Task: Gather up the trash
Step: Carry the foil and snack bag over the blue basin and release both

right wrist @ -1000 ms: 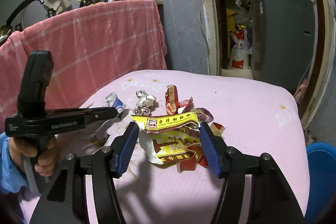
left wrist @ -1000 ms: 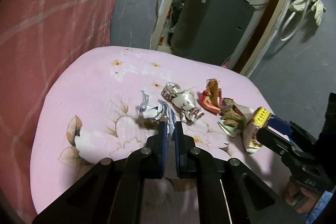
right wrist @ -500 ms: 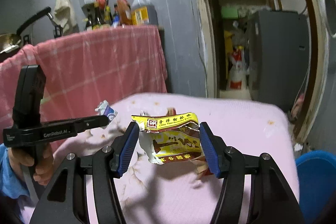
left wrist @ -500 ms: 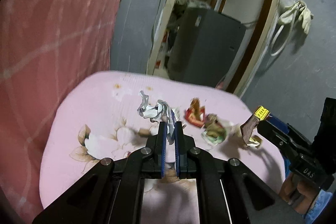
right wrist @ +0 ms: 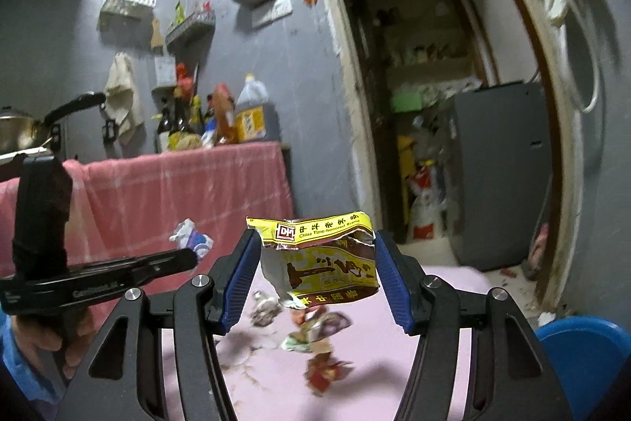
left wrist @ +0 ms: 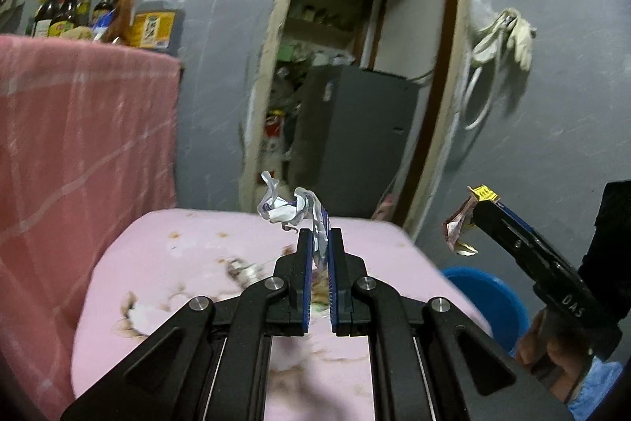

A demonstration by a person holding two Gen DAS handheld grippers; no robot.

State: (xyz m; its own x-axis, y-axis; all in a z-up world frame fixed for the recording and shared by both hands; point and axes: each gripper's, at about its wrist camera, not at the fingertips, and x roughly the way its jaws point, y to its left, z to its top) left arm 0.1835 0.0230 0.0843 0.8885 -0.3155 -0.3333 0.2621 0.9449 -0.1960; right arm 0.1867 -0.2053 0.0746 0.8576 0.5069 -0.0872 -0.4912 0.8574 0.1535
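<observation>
My left gripper is shut on a crumpled white and blue wrapper and holds it high above the pink cloth-covered table. My right gripper is shut on a yellow and brown snack packet, also raised above the table. Several other wrappers lie on the table below. In the left wrist view the right gripper shows at the right with the packet. In the right wrist view the left gripper shows at the left with the wrapper.
A blue bin stands on the floor at the table's right; it also shows in the right wrist view. A pink-draped counter with bottles is at the left. A doorway with a grey appliance lies behind.
Both grippers have risen from the table with their trash still held. The views have tilted up, and the blue bin has come into sight at the right.
</observation>
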